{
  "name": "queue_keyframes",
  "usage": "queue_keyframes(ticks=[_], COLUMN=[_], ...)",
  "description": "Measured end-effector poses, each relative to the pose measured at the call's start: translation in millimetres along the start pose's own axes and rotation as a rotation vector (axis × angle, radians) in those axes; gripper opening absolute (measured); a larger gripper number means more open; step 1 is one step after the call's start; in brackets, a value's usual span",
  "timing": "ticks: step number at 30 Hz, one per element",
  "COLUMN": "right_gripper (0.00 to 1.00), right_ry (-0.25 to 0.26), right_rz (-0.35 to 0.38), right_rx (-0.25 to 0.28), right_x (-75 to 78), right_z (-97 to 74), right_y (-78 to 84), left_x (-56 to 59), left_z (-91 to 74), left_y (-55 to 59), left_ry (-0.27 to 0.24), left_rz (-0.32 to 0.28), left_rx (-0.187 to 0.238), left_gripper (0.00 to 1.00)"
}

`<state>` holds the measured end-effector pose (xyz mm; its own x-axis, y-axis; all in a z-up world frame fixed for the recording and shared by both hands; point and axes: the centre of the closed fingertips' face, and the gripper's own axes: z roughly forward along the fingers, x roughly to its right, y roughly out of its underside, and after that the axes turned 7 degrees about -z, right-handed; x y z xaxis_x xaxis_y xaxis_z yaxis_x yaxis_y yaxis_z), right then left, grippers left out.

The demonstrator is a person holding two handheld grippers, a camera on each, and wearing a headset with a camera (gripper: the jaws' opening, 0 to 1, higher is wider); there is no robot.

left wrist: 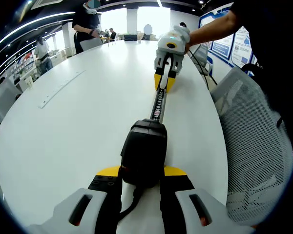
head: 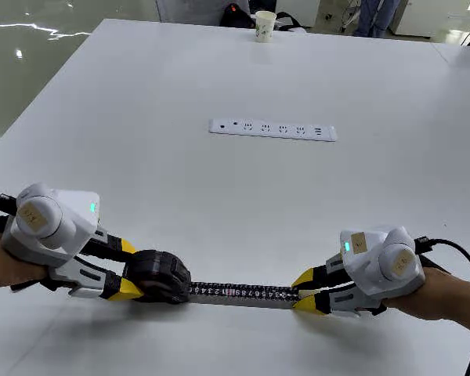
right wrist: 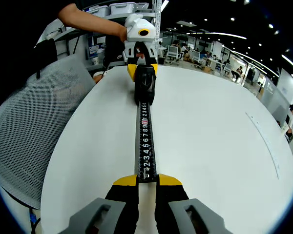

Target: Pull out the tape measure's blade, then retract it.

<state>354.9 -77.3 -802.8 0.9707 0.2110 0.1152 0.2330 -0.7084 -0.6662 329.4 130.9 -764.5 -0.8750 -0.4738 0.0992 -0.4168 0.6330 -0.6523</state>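
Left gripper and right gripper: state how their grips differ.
The left gripper clamps the bulky black case; the right gripper pinches the thin blade by its end. The left gripper's jaws stand apart around the case; the right gripper's are nearly together. Both have yellow-tipped jaws.

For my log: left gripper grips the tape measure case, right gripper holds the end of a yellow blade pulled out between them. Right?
No: the blade is black with white numerals, not yellow; see the right gripper view. The left gripper holds the case, the right gripper the end, as stated.
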Motion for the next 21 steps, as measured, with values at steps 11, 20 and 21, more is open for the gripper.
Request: queue_keyframes(ticks=[11,20,21], right_gripper=[0.08,0.08,0.08], right_ry=[0.003,0.007,0.008], right_rz=[0.016,0.023,0.024], right_rx=[-0.023,-0.037,-0.038], right_x=[-2.0,-4.0,-4.2], right_z=[-14.5,-21.9,-22.8], right_y=[13.6,24.0,25.2], left_x=[-0.1,0.1,0.1], left_z=[0.1,0.3,0.4], left_y=[-0.1,0.1,0.1], left_ry=[0.000,0.001,0.001], left_rz=[0.001,0.001,0.001], left_rx=[-0.002,-0.002,-0.002], left_gripper=[0.24,0.24,0.24])
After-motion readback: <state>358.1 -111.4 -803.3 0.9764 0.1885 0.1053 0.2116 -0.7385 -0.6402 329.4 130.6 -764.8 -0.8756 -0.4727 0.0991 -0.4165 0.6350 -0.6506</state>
